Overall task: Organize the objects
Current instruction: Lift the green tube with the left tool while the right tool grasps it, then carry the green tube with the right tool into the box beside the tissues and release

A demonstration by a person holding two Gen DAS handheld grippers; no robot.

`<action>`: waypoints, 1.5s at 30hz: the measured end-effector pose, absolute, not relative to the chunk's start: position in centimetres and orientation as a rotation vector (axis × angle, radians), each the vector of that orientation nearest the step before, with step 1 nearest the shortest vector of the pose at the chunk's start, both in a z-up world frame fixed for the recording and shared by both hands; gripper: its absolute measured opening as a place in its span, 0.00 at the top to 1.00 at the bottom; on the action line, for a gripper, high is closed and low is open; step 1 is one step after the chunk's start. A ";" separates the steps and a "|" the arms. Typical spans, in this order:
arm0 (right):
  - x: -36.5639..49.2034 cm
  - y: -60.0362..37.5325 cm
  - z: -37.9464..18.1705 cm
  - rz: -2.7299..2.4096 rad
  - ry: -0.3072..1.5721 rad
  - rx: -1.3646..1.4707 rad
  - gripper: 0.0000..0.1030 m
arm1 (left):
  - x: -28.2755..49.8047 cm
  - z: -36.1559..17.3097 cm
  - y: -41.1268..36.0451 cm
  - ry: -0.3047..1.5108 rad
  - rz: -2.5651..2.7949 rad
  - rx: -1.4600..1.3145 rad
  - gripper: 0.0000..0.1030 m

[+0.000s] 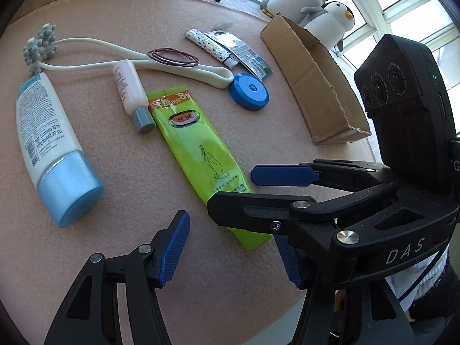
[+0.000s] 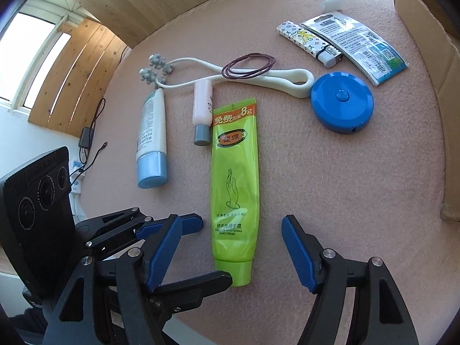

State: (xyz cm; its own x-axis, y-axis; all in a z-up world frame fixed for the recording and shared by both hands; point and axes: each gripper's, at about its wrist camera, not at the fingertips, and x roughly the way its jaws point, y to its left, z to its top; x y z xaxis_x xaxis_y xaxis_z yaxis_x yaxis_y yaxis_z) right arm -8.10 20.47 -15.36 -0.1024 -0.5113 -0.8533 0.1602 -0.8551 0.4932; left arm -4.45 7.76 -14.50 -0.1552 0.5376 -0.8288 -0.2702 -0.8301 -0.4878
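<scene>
A lime-green hand cream tube (image 2: 234,172) lies lengthwise on the pink felt mat, cap toward me. My right gripper (image 2: 233,230) is open and straddles the tube's cap end, with a blue pad on each side. My left gripper (image 1: 233,238) is open too, low over the same end of the tube (image 1: 189,143). From the left, one of its pads (image 2: 187,222) crosses under the right gripper's left finger. In the left wrist view the right gripper (image 1: 233,192) hides my right finger.
Left of the green tube lie a pink bottle (image 2: 202,109) and a white tube with a blue cap (image 2: 152,138). Behind are a white massage roller (image 2: 287,77), hair ties (image 2: 248,66), blue tape measure (image 2: 342,102), lighter (image 2: 307,43) and packet (image 2: 359,46). A cardboard box (image 1: 316,86) stands right.
</scene>
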 end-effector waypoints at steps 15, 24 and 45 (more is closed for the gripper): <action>-7.5 20.9 -14.9 -2.017 -0.357 1.717 0.62 | -4.0 -13.9 9.5 -0.299 2.016 -1.557 0.48; -6.2 24.7 -12.1 -2.102 -0.420 1.641 0.62 | -4.1 -11.1 12.2 -0.252 2.029 -1.466 0.49; -8.1 37.4 -6.3 -2.389 -0.531 1.514 0.62 | -9.9 -6.6 27.3 -0.087 1.969 -1.262 0.50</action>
State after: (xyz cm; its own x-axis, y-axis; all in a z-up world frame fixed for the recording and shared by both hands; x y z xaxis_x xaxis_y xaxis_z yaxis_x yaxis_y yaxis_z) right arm -8.09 37.43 -6.32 -0.4211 -0.4073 -0.8104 0.0259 -0.8986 0.4381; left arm -9.92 27.34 -6.60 -0.2026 0.6380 -0.7429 -0.5702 -0.6936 -0.4402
